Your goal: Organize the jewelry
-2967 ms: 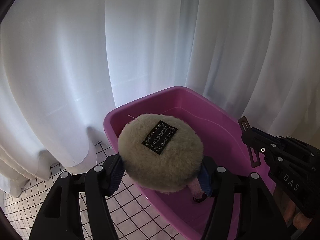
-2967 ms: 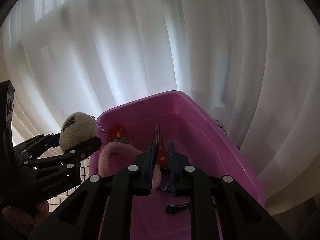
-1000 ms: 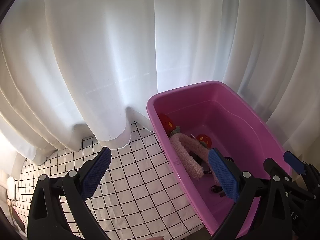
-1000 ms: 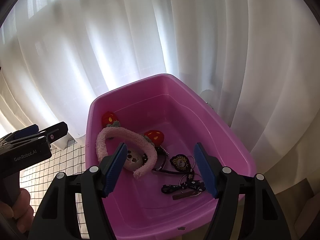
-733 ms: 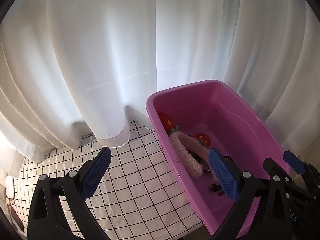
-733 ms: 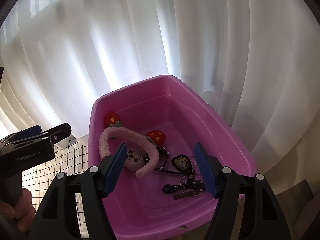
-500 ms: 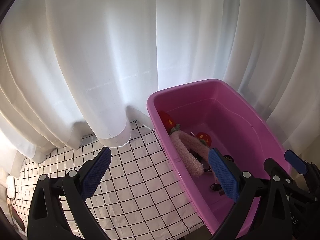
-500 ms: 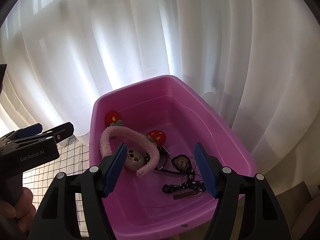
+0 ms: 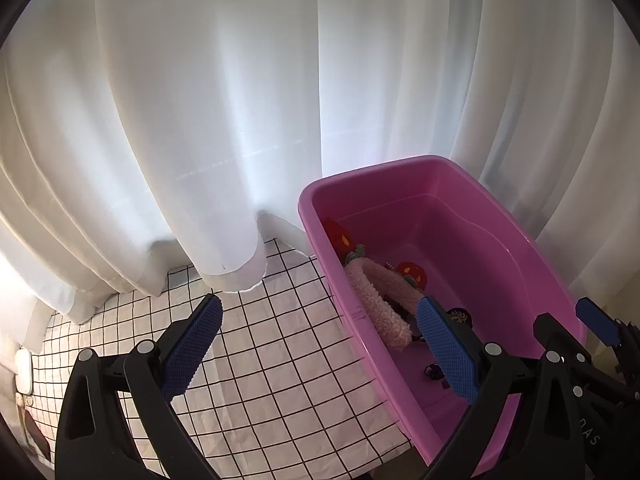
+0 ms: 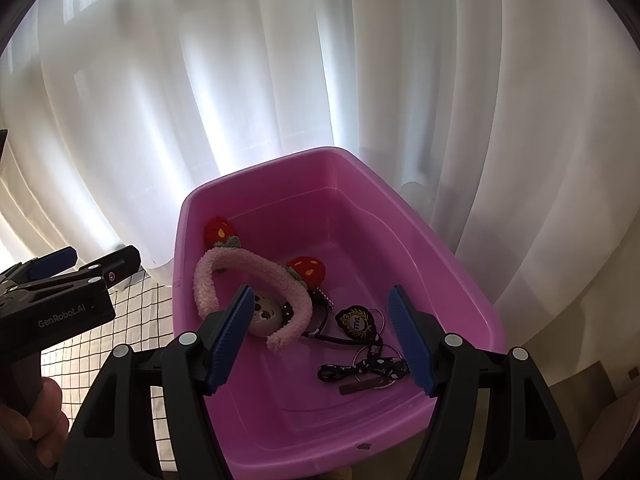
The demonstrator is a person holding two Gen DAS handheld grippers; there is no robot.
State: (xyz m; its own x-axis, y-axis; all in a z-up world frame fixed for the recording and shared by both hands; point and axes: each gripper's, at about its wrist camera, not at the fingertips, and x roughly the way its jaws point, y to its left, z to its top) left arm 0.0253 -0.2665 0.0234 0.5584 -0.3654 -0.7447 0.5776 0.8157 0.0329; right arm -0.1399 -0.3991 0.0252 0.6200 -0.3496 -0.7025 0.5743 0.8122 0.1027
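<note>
The right gripper is held wide apart and nothing is pinched in it. It is held above the pink tub, with its blue pads over the things inside. The left gripper is spread wide too, and nothing is held in it. One of its pads is seen over the checked cloth and the other over the tub's near side.

All the jewelry in view is found inside the tub. A fluffy pink headband with red strawberry ears is leaned near the left wall. A small round fuzzy charm is tucked under its arch. A black badge keyring is laid beside it, and a black spotted strap with rings is laid nearer the front. A white curtain is hung behind the tub.

No more pieces are seen on the cloth, so the job is judged to be nearly done.

Trouble could still be caused. The tub's rim could be bumped by a low pad, and the tub could be pushed toward the cloth's edge. The strap and rings could be hooked by a pad if it is dipped in, and the pile could be dragged out.
</note>
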